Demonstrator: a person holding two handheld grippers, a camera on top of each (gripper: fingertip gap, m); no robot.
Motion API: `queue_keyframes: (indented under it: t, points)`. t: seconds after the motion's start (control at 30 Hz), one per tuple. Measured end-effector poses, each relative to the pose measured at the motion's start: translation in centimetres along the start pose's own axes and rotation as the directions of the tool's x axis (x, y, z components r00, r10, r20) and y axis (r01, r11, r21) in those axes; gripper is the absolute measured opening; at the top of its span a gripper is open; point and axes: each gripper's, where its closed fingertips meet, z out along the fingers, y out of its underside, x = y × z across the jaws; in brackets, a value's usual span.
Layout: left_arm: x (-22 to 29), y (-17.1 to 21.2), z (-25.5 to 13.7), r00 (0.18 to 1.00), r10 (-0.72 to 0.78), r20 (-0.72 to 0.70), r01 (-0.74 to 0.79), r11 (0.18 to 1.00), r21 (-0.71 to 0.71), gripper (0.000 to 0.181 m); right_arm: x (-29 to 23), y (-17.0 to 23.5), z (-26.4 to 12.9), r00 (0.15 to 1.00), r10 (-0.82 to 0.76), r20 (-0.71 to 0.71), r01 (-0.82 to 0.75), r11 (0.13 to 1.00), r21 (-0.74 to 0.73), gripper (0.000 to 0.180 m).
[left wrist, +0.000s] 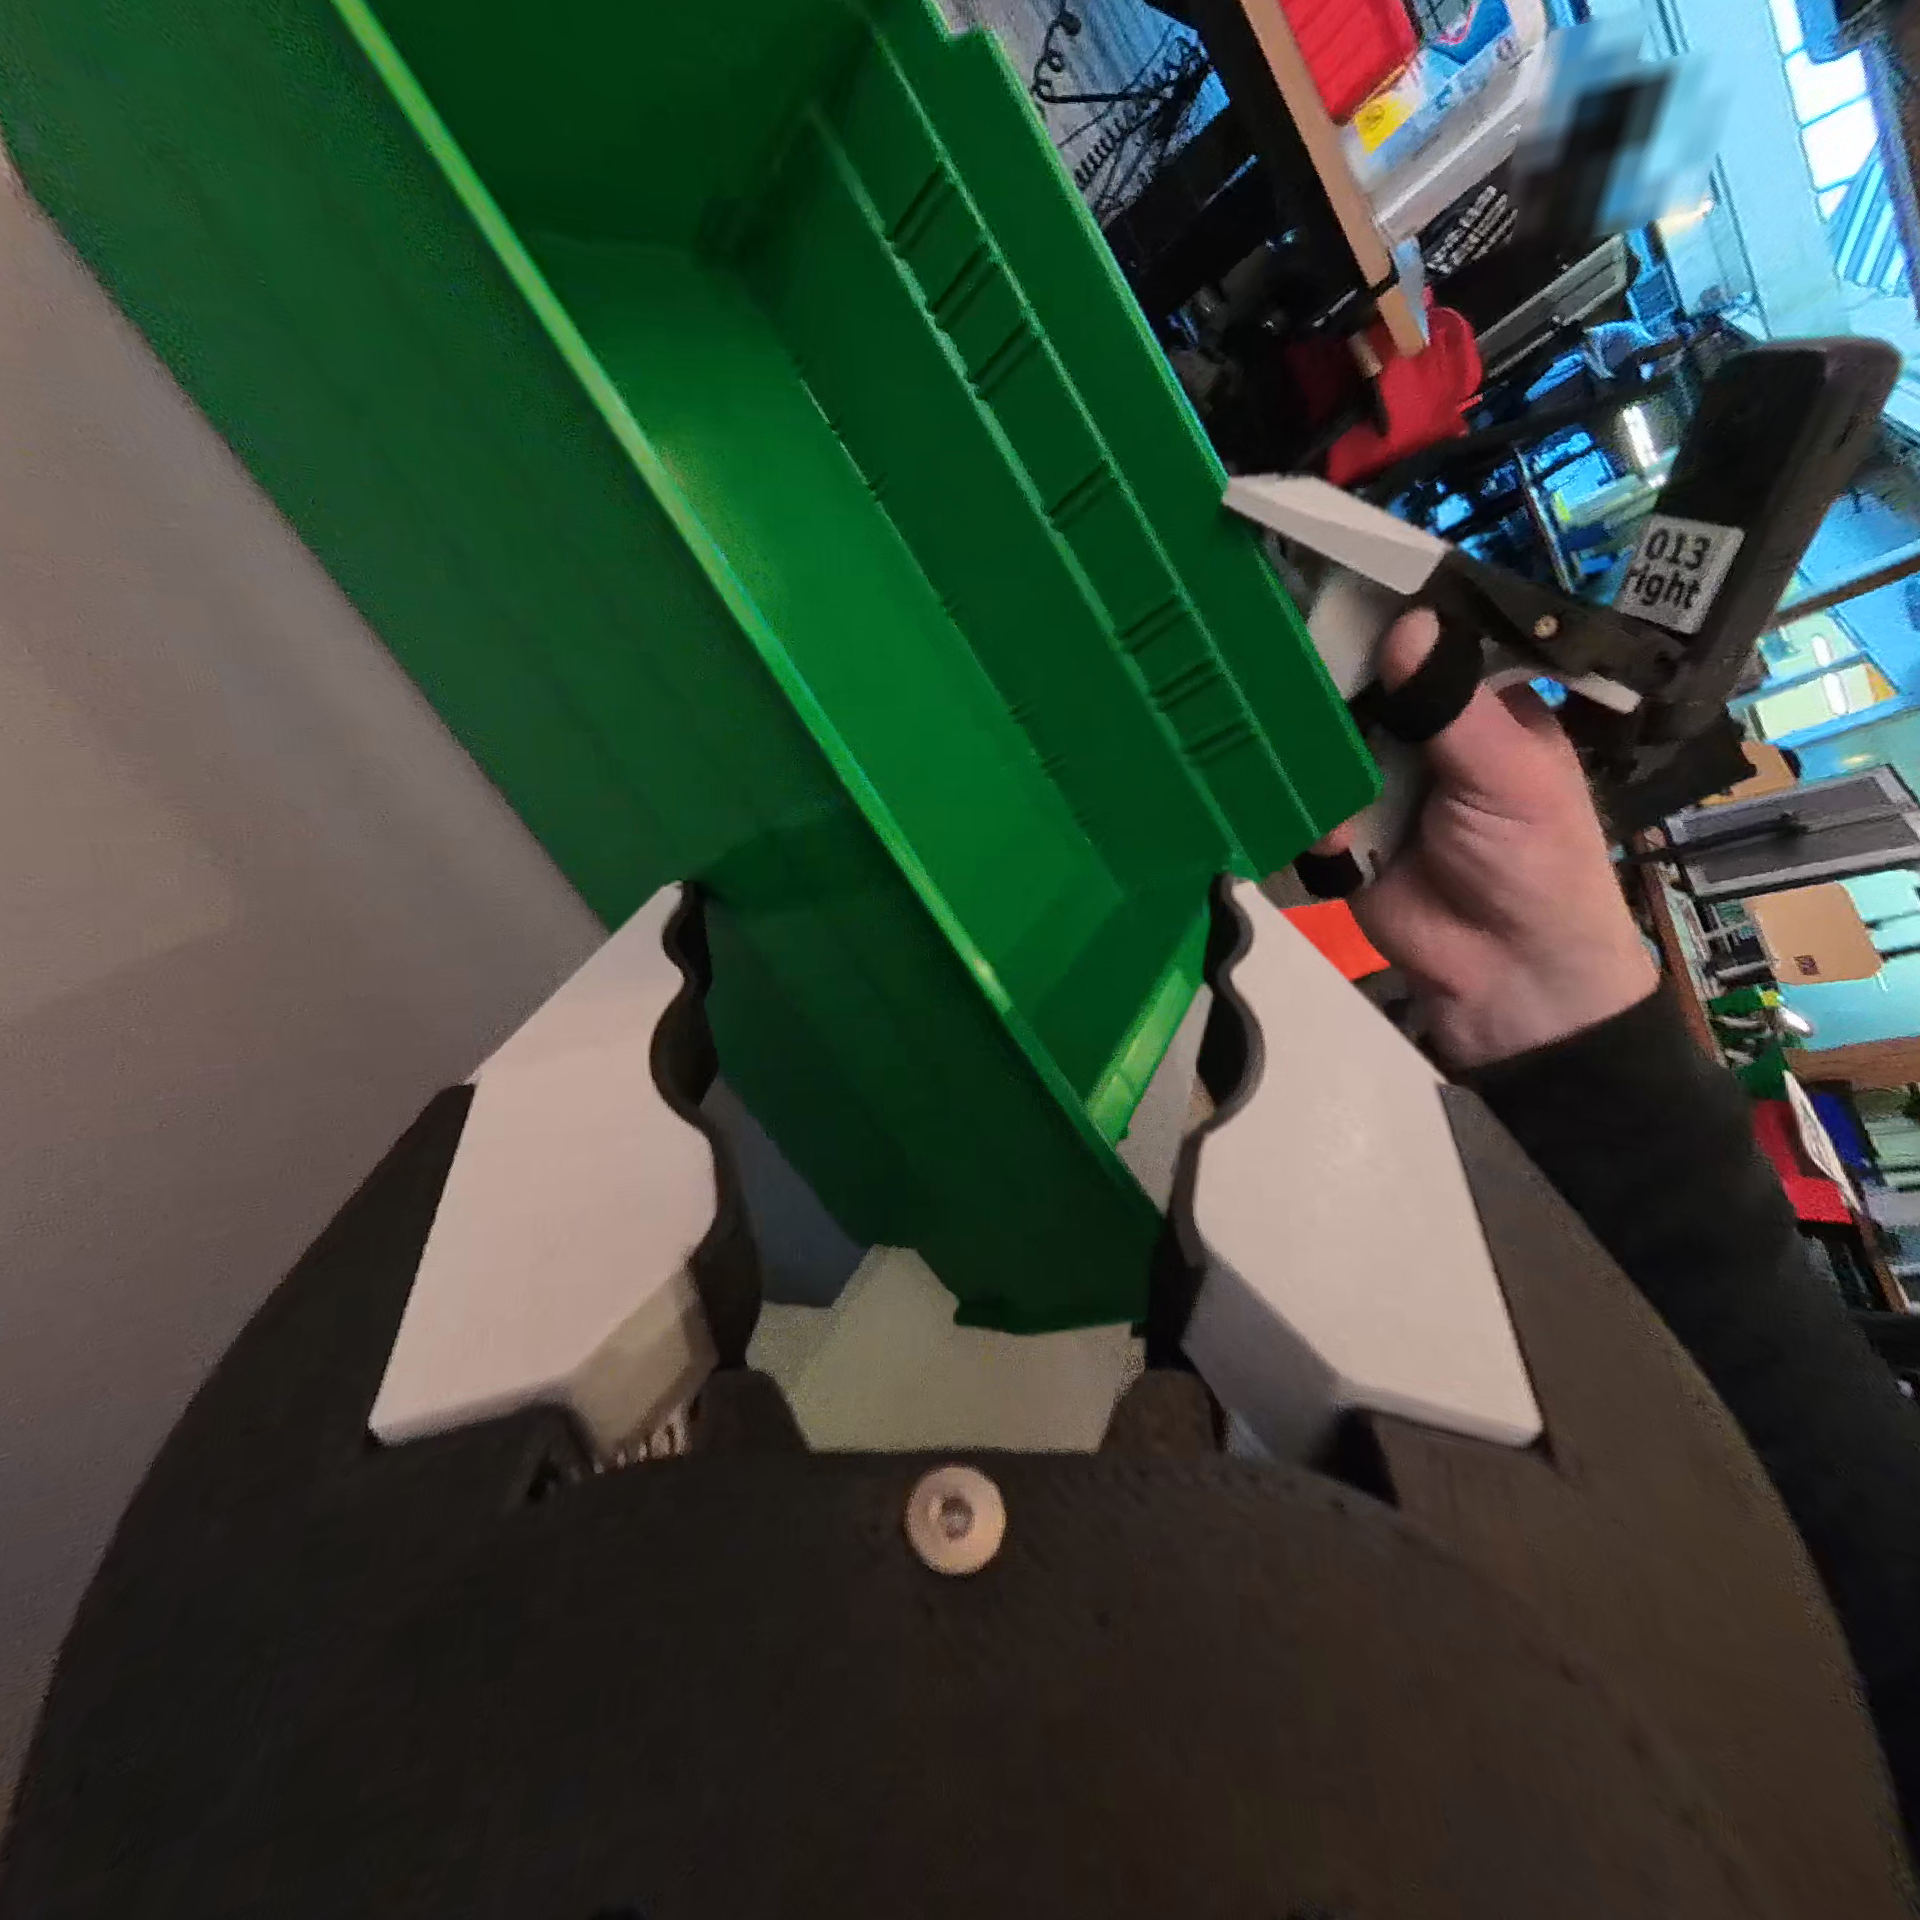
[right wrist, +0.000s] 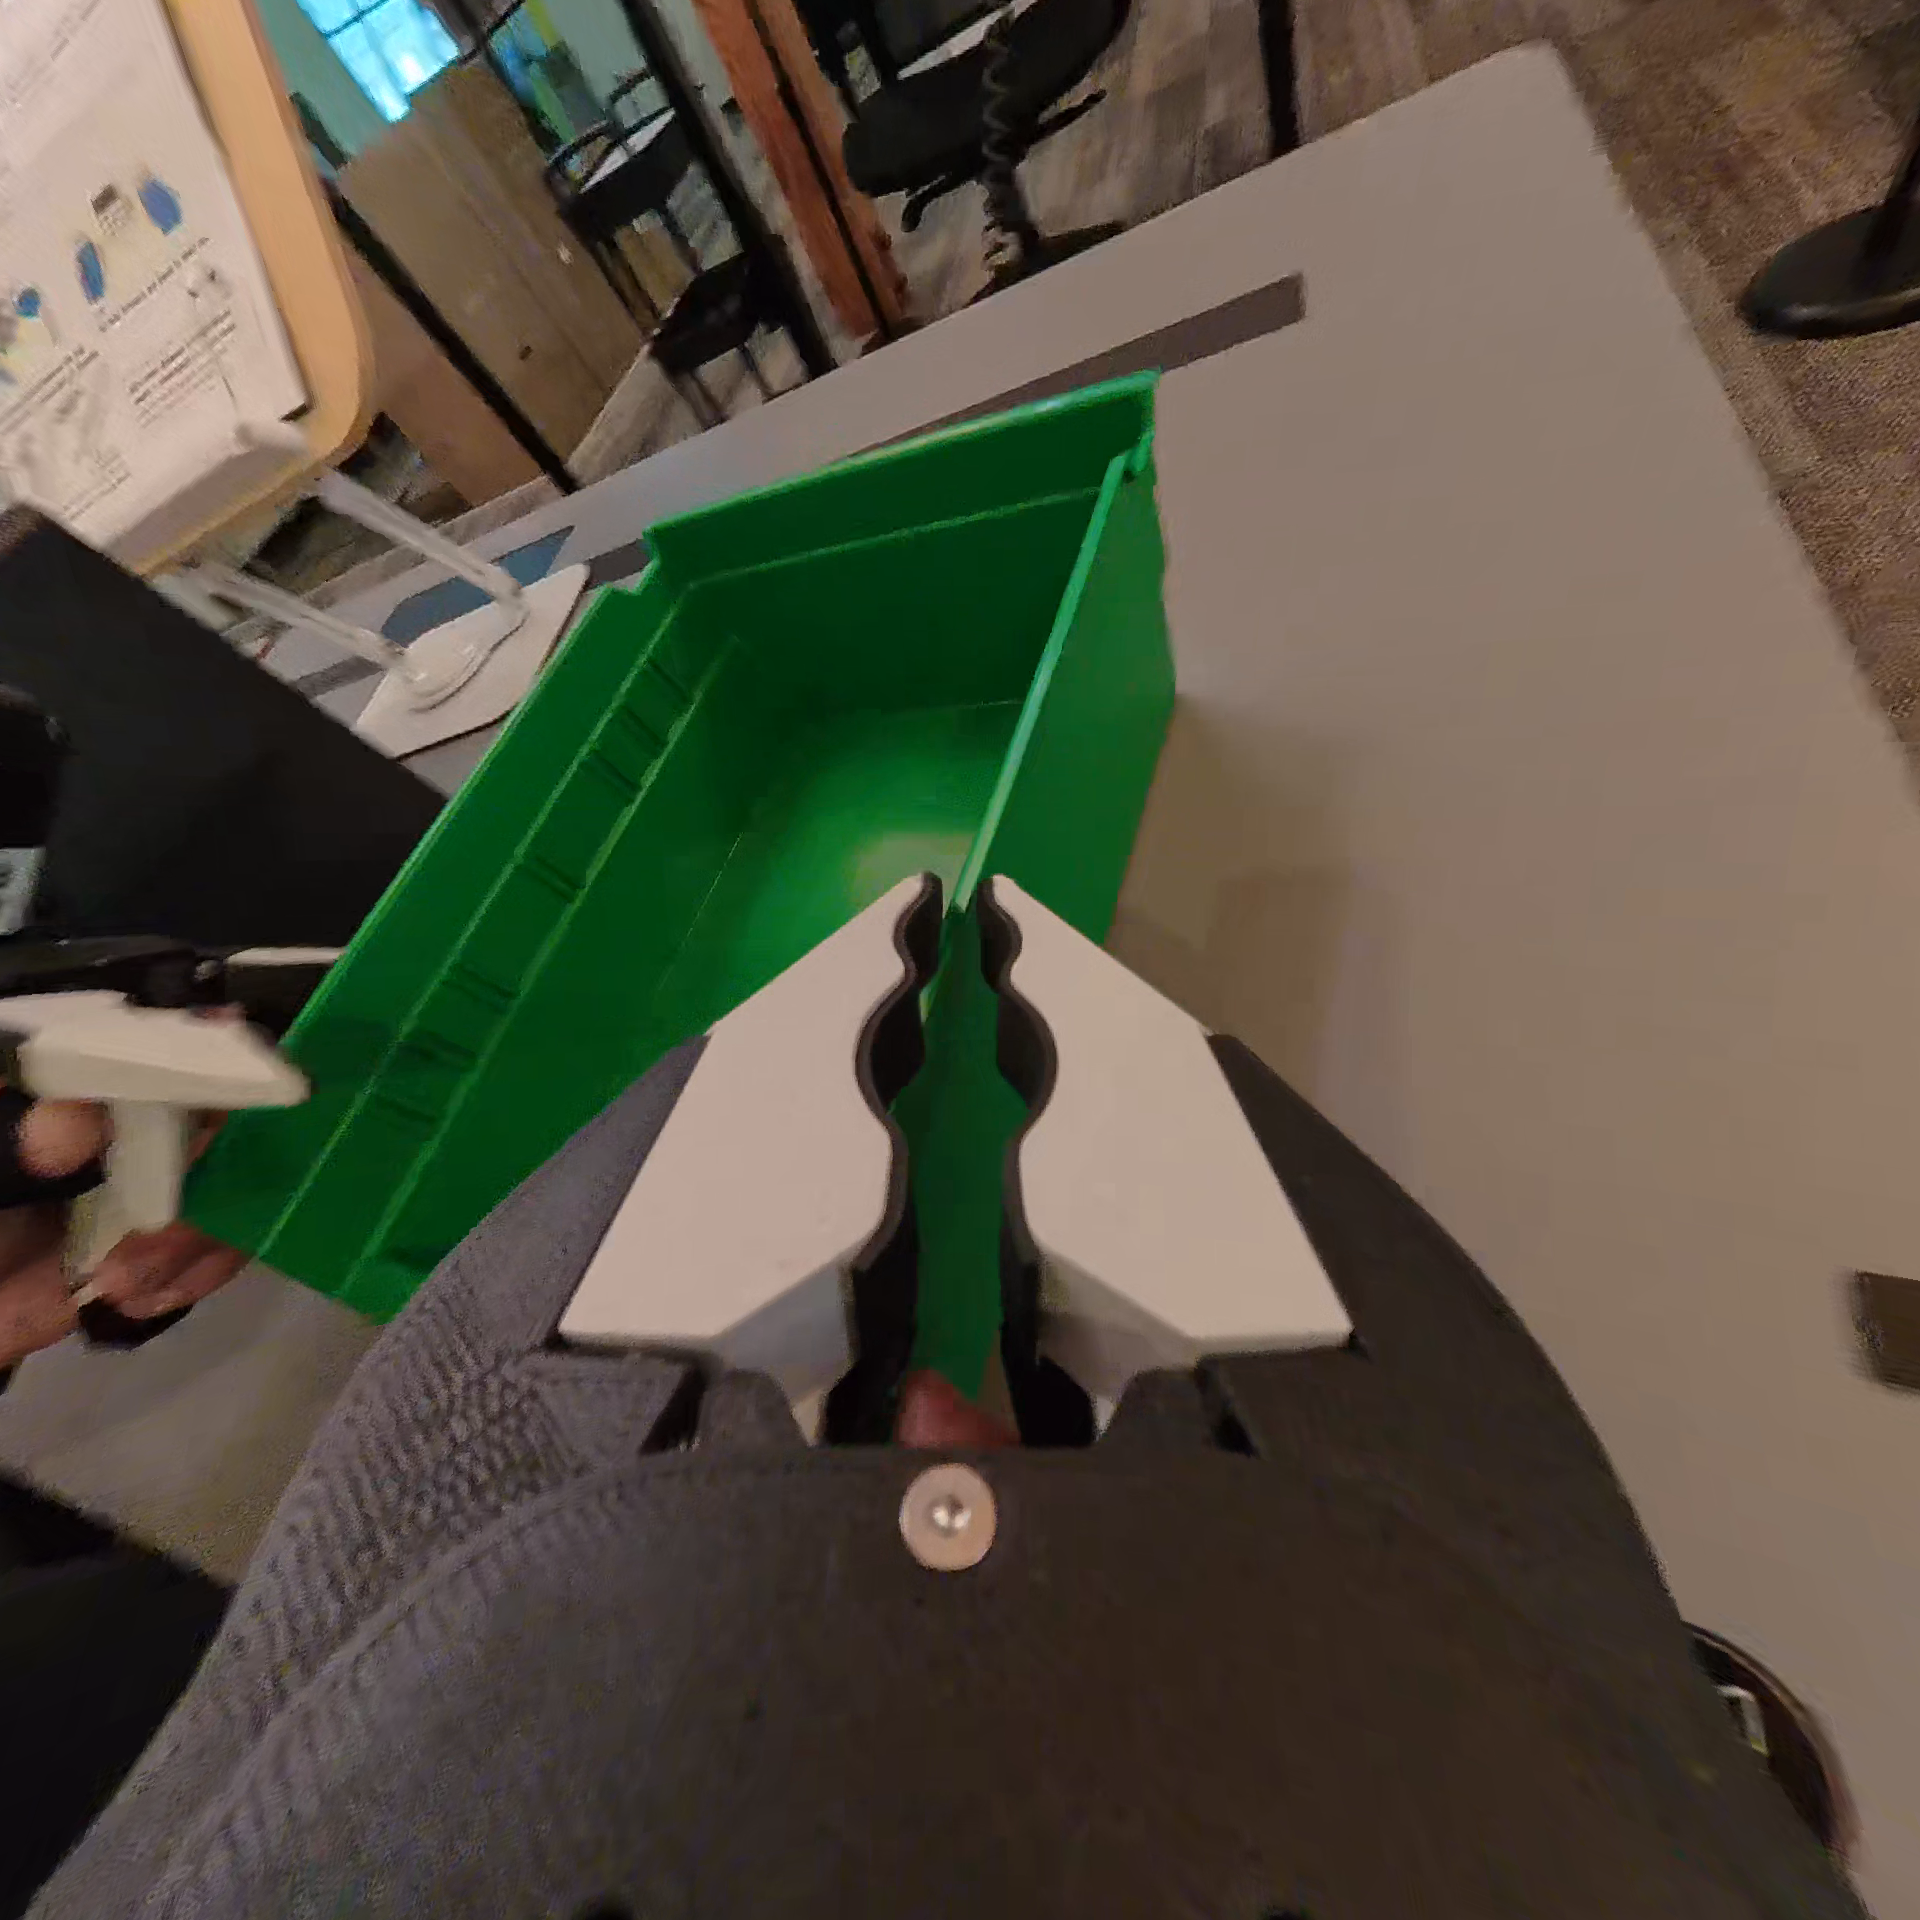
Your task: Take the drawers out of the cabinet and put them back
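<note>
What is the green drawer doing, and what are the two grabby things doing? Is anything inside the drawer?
Green drawer: out of the cabinet, empty, tilted, held over the grey table.
Left hand-held gripper: shut on the green drawer, wide around one end.
Right hand-held gripper: shut on the green drawer, pinching one thin side wall.
Cabinet: not in view.

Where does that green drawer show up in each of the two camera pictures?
Left wrist view: the green drawer runs from top left down to the centre, its end between the left gripper fingers.
Right wrist view: the drawer lies mid-picture over the grey table, its wall pinched by the right gripper.
Shared landmark: the drawer's ribbed side wall.
</note>
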Motion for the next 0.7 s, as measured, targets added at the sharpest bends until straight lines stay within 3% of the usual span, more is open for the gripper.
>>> queue_keyframes:
  t: [0.07,0.17,0.23,0.3,0.4,0.5,0.57,0.63,0.7]
  points:
    - [0.7,0.2,-0.2,0.999,0.012,-0.032,-0.012,1.000,-0.005,0.101,1.2,-1.6,-0.9,0.993,-0.033,-0.117,0.041,0.997,0.063,0.005]
    - [2.1,0.0,-1.5,0.993,0.116,-0.015,-0.115,0.993,0.035,0.108,0.3,-6.3,-4.9,0.905,-0.210,-0.371,0.308,0.923,0.231,0.000]
    - [3.6,0.0,-3.0,0.980,0.197,-0.011,-0.196,0.978,0.068,0.110,-4.2,-8.1,-6.4,0.873,-0.320,-0.368,0.429,0.863,0.266,0.000]
    - [6.1,-0.5,-5.2,0.954,0.298,-0.036,-0.290,0.946,0.144,0.102,-10.6,-8.6,-6.7,0.869,-0.423,-0.255,0.488,0.816,0.309,0.000]
    - [11.0,-1.3,-9.9,0.896,0.430,-0.108,-0.383,0.874,0.300,0.084,-23.6,-6.5,-7.1,0.818,-0.559,0.140,0.469,0.786,0.402,0.000]
    - [13.5,-1.4,-13.7,0.860,0.483,-0.165,-0.404,0.842,0.356,0.070,-35.5,-2.2,-9.1,0.603,-0.650,0.463,0.462,0.758,0.461,0.000]
    - [14.2,-1.0,-15.6,0.844,0.505,-0.180,-0.429,0.837,0.339,0.061,-41.9,1.1,-11.0,0.410,-0.651,0.639,0.443,0.754,0.484,0.000]
    - [15.0,-0.4,-17.5,0.822,0.531,-0.204,-0.456,0.829,0.324,0.056,-46.5,3.6,-12.8,0.245,-0.617,0.747,0.404,0.766,0.500,0.000]
    - [16.1,0.7,-19.4,0.796,0.546,-0.260,-0.466,0.828,0.313,0.048,-49.4,5.1,-13.2,0.168,-0.593,0.787,0.382,0.775,0.503,0.000]
